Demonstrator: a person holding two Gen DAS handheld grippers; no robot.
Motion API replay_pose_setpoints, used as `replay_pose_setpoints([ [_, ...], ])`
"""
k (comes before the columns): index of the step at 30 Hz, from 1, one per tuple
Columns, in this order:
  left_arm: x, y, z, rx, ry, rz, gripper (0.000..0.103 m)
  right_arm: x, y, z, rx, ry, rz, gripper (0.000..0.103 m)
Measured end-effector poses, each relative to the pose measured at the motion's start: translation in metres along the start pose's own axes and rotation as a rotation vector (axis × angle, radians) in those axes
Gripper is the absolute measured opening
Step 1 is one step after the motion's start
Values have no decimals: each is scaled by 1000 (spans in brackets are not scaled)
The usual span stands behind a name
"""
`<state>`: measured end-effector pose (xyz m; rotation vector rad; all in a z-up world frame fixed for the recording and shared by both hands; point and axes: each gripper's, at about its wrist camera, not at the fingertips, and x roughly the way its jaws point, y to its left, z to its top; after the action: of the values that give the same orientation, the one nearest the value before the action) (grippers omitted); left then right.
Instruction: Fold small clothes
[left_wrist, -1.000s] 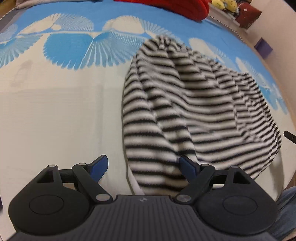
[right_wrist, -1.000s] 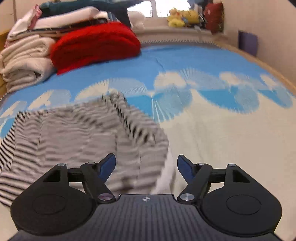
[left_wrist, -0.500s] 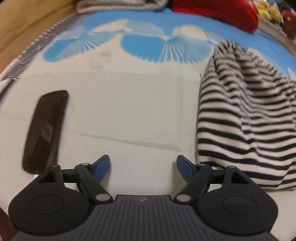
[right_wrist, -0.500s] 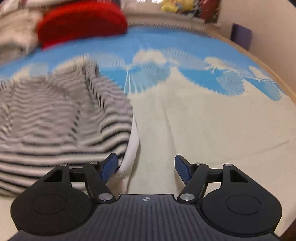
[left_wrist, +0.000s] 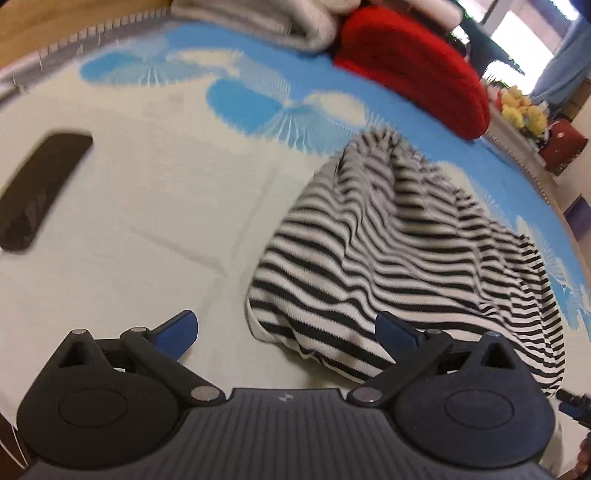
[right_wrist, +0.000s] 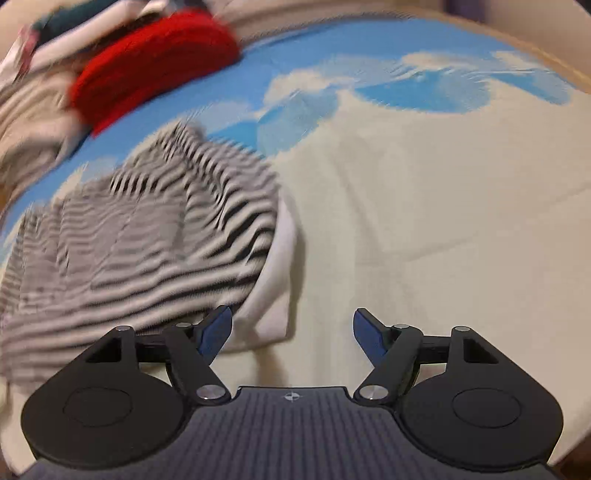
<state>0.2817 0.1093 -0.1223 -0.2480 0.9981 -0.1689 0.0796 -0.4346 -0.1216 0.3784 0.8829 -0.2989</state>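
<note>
Since the earlier frame the left gripper (left_wrist: 286, 328) has been swung back to the top (left_wrist: 399, 258), its jaws just opened wide. Nothing is clamped by the parted right gripper (right_wrist: 291, 330). The top lies rumpled mid-bed (right_wrist: 424, 221); folding seems unfinished.

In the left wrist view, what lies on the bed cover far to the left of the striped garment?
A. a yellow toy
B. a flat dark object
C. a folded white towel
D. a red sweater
B: a flat dark object lies alone on the cream cover, well left of the striped garment.
</note>
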Motion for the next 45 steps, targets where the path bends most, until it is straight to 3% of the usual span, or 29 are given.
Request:
replay_pose_setpoints([
  [3, 19, 1, 6, -75, 63, -28, 101, 6, 13, -3, -187, -19, -2, 73],
  [5, 29, -1, 12, -111, 93, -73, 98, 9, 19, -5, -233, -4, 22, 72],
  [6, 34, -1, 13, -124, 110, -95, 96, 10, 21, -5, -252, 1, 34, 61],
  [7, 38, -5, 15, -130, 113, -95, 88, 10, 23, -5, -271, 14, 73, 31],
  [10, 42, -11, 21, -122, 78, -85, 25, 3, 28, -3, -317, -13, 90, 12],
  [11, 41, -10, 22, -150, 67, -90, 20, -2, 27, -3, -315, -21, 100, 11],
  [16, 33, -6, 26, -152, 21, -78, 15, -33, 3, 1, -268, -127, 126, 5],
  [19, 27, 0, 29, -172, -1, -86, 14, -49, -16, 2, -216, -180, 85, 0],
  [21, 25, 1, 29, -165, -11, -72, 14, -58, -34, 5, -201, -240, -1, 0],
  [23, 25, 1, 29, -158, -5, -68, 14, -56, -60, 13, -110, -209, 2, 0],
  [26, 26, 0, 28, -158, 1, -70, 14, -50, -79, 14, -10, -117, 141, 1],
  [27, 27, -1, 28, -163, 3, -69, 14, -48, -73, 10, -37, -93, 162, 5],
  [29, 29, -2, 28, -174, 8, -62, 15, -44, -53, 3, -135, -67, 195, 29],
  [30, 30, -3, 28, -180, 9, -59, 15, -42, -41, -1, -185, -62, 202, 58],
  [31, 30, -4, 28, -184, 9, -56, 15, -39, -30, -3, -233, -59, 203, 73],
  [35, 31, -4, 28, -205, 8, -51, 15, -21, 7, -10, -369, -41, 190, 75],
  [36, 31, -4, 28, -211, 8, -52, 15, -15, 14, -11, -377, -30, 178, 74],
  [37, 31, -3, 28, -217, 8, -54, 15, -8, 18, -11, -375, -15, 184, 54],
  [38, 31, -3, 28, -221, 7, -54, 15, -5, 22, -10, -359, 0, 193, 26],
  [39, 30, -3, 28, -223, -1, -52, 15, -5, 25, -10, -355, -3, 191, 8],
  [42, 22, -3, 29, -220, -39, -46, 14, -30, 31, -18, -507, -91, 178, 6],
  [45, 18, 2, 30, -231, -44, -62, 14, -48, 11, -17, -550, -145, 176, 5],
])
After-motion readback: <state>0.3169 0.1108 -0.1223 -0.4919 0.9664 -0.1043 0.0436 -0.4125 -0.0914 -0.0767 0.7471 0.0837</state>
